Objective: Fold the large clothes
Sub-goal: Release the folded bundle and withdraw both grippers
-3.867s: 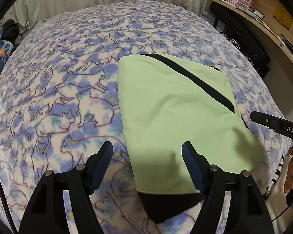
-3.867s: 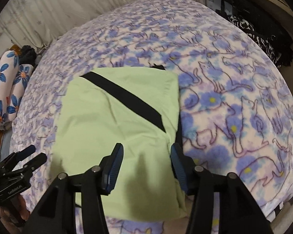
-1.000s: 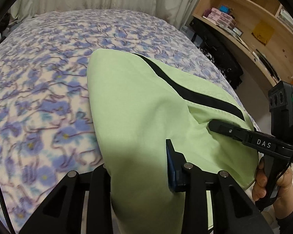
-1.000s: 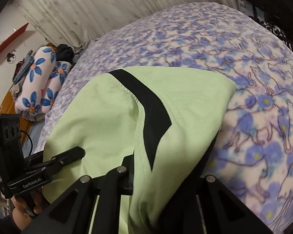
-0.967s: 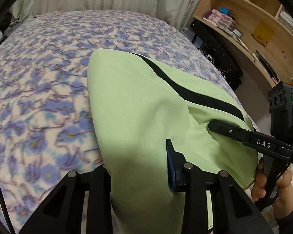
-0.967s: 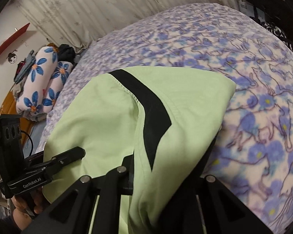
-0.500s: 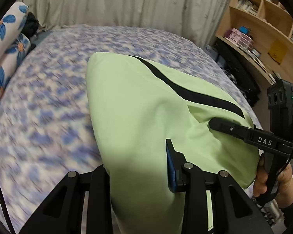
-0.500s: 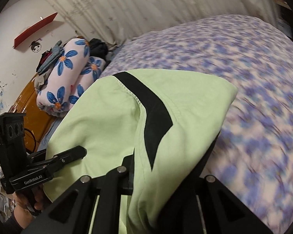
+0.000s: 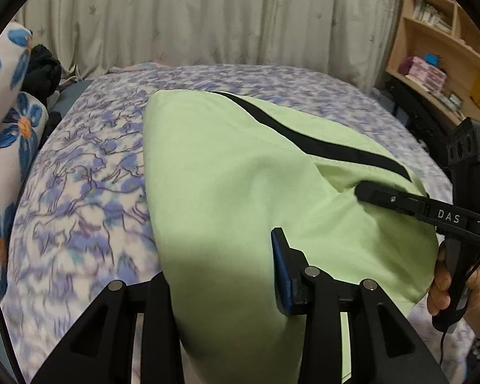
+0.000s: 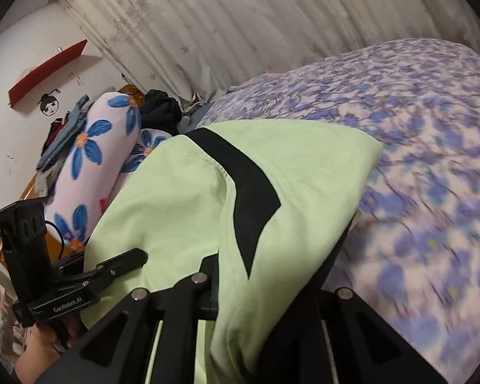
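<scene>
While its jaws ease apart with cloth still between them, the left gripper and the clenched right gripper grasp a folded pale-green fabric garment with a black stripe, lifted over the purple cat-print fleece bedspread.

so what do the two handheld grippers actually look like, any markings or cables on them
Both are black. The left gripper has open triangular finger frames with silver pivot bolts and a blue pad; its side reads "GenRobot.AI", with a thin black cable. The right gripper has the same black frames and bolts, is marked "DAS", and carries a black box with a green light.
</scene>
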The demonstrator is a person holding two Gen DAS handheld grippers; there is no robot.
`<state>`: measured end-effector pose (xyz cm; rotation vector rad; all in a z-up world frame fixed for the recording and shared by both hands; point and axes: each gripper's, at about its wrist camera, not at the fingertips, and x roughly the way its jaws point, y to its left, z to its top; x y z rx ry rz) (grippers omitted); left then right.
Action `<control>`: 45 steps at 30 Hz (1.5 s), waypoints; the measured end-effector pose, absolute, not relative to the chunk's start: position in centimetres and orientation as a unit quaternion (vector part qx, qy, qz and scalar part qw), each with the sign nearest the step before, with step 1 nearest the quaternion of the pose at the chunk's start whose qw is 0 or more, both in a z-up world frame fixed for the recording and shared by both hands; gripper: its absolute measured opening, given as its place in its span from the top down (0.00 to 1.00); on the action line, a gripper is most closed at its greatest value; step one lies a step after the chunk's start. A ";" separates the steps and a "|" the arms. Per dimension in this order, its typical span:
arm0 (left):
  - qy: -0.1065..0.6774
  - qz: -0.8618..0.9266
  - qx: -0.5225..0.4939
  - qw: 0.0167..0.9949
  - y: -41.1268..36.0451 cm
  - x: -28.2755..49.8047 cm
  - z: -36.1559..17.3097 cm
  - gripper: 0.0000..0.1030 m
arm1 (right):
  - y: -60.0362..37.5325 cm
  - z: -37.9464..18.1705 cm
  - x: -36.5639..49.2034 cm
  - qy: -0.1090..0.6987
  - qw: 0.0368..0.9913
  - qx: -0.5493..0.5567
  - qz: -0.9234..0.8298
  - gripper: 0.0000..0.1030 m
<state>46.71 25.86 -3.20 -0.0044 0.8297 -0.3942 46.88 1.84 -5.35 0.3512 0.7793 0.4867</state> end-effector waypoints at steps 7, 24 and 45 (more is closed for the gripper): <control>0.464 -0.103 0.017 0.880 26.4 54.6 -14.7 0.43 | 5.1 -15.3 53.4 0.435 0.879 0.104 0.165 0.80; 0.414 -0.012 0.002 0.910 29.2 47.2 -10.8 0.86 | -0.4 -10.0 46.7 0.375 0.894 0.167 0.178 0.75; 0.441 -0.017 0.004 0.897 24.1 43.8 -12.4 0.50 | 2.1 -13.2 45.6 0.471 0.865 0.092 0.147 0.99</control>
